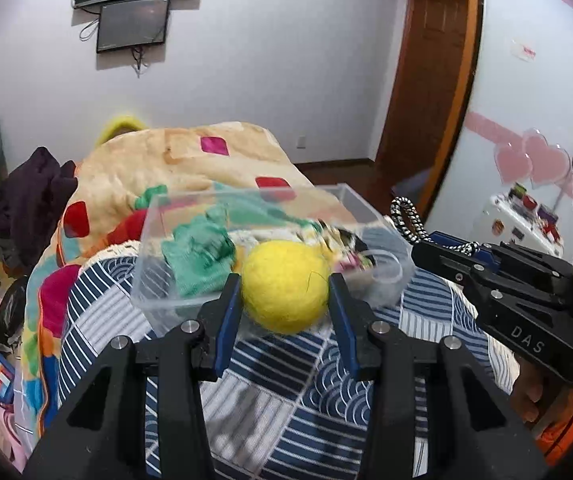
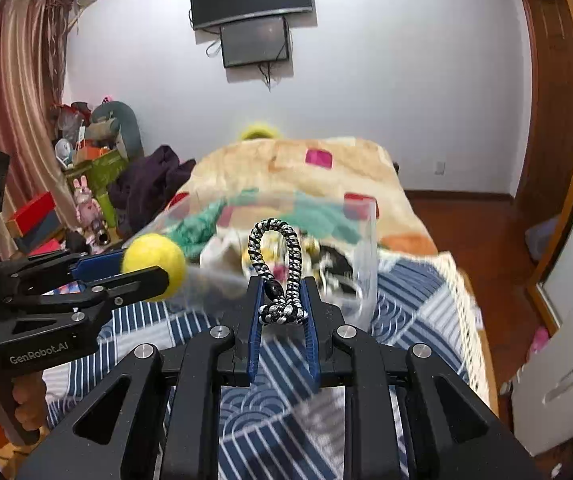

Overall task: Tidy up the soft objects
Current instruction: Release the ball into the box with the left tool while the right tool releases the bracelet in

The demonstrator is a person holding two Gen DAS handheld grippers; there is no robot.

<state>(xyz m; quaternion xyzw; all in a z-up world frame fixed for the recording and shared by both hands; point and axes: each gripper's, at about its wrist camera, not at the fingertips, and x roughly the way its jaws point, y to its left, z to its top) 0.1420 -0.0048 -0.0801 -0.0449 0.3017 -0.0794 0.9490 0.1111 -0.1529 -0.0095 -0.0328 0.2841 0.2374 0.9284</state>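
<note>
A: Is any lettering readable near the clear box (image 1: pixel 246 240)?

B: Two marks. To its right, the right gripper (image 1: pixel 426 240) carries "DAS" in pale letters on its black body. To its left, the left gripper (image 2: pixel 142 268) bears "GenRobot.AI" low on its side.

A: Anything else?

B: Nothing legible.

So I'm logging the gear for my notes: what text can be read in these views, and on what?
"DAS": on the right hand-held gripper, side of its black body.
"GenRobot.AI": on the left hand-held gripper, side of its black body.
Stickers on the white cabinet: too blurred to read.
</note>
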